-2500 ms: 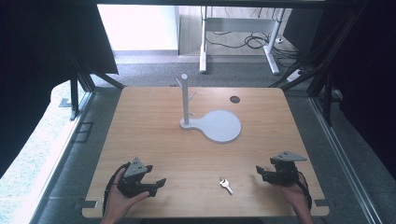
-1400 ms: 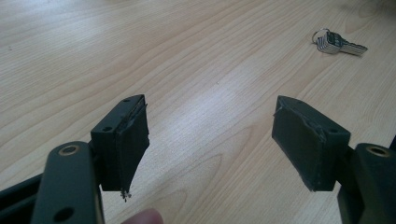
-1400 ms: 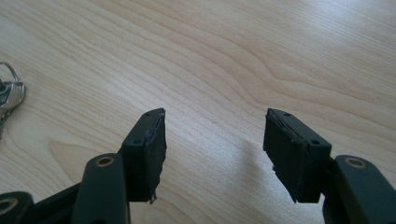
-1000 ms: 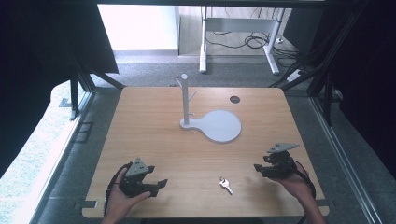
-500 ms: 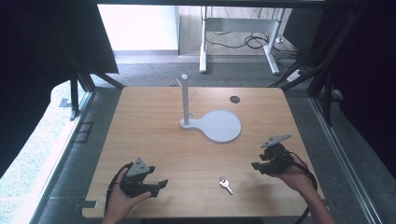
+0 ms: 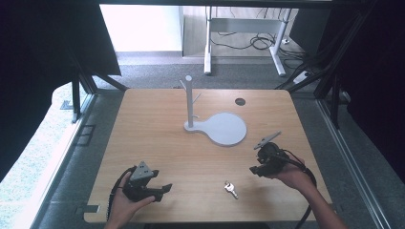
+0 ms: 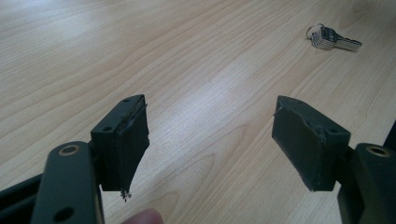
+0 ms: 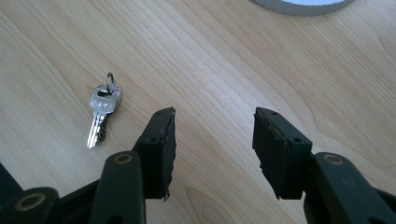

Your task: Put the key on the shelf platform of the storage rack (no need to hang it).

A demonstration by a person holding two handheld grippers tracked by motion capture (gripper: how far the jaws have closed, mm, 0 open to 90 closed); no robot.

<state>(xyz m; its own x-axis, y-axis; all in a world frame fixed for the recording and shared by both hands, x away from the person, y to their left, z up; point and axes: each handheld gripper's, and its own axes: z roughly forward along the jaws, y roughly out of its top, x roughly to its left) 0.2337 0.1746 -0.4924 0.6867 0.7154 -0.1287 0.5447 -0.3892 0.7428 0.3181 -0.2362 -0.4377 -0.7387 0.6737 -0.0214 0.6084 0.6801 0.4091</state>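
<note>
the right gripper (image 8: 212, 149) has its two black jaws apart, with a wide gap and nothing in it but bare wood. they have just been closing a little, and there is no thing between them. the pads touch nothing. the keys (image 8: 102, 114) lie flat on the table (image 8: 243, 60), just to the left of the left jaw in the right gripper view, with the ring end pointing away and the teeth end pointing near. there is some tiny writing stamped on the top key, but it is too small to read.

the left gripper (image 7: 210, 140) has its jaws even wider apart. nothing is between them, and they hold nothing. a fingertip (image 7: 142, 217) peeks in at the bottom of the left gripper view. the keys are well apart from these jaws, up at the far right.

in the high view the keys (image 6: 230, 189) lie near the front edge of the table, between the two hands. the right gripper (image 6: 260, 167) is near them and up off the wood. the left gripper (image 6: 160, 188) sits low by the front left. farther back stands a grey stand (image 6: 215, 125) with a round flat base and a tall post with little pegs. a dark round hole (image 6: 240, 101) is behind it.
</note>
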